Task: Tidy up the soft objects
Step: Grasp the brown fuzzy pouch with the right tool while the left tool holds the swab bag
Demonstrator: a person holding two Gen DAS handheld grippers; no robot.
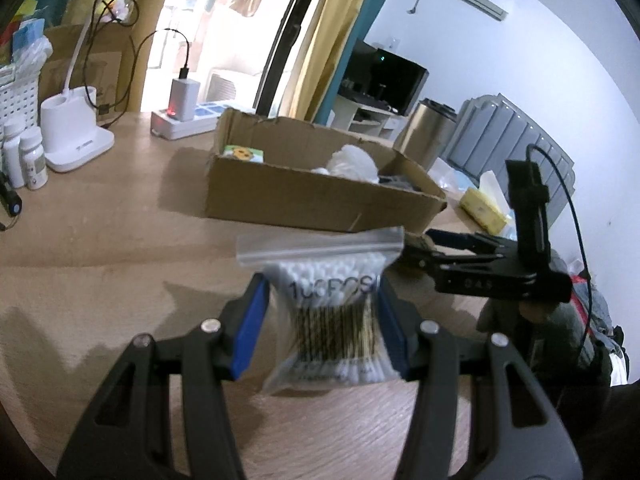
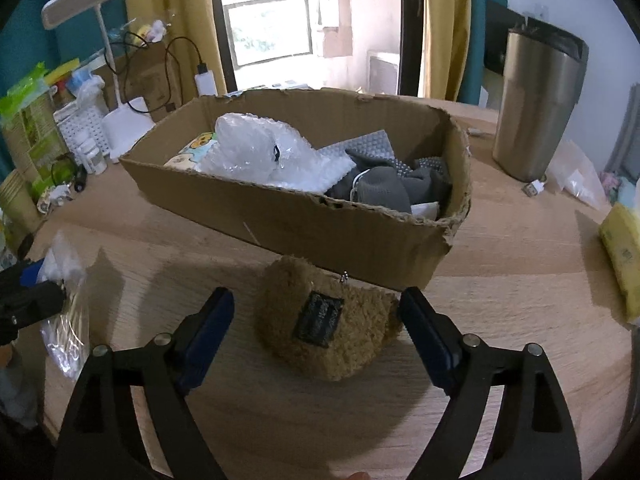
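Observation:
My left gripper (image 1: 320, 292) is shut on a clear zip bag of cotton swabs (image 1: 334, 312), held above the wooden table in front of a cardboard box (image 1: 312, 196). The bag also shows at the left of the right wrist view (image 2: 66, 320). My right gripper (image 2: 316, 308) is open, its fingers either side of a brown fuzzy pouch (image 2: 324, 320) that lies on the table against the box's front wall (image 2: 320, 232). The box holds bubble wrap (image 2: 256, 148), grey cloth (image 2: 396, 184) and a cartoon-print packet (image 2: 192, 148). The right gripper shows in the left wrist view (image 1: 428, 240).
A steel tumbler (image 2: 536, 108) stands right of the box. A yellow tissue pack (image 2: 624, 256) lies at the table's right edge. A white lamp base (image 1: 74, 136), pill bottles (image 1: 24, 156), a power strip with charger (image 1: 182, 114) and a white basket (image 1: 18, 92) line the back left.

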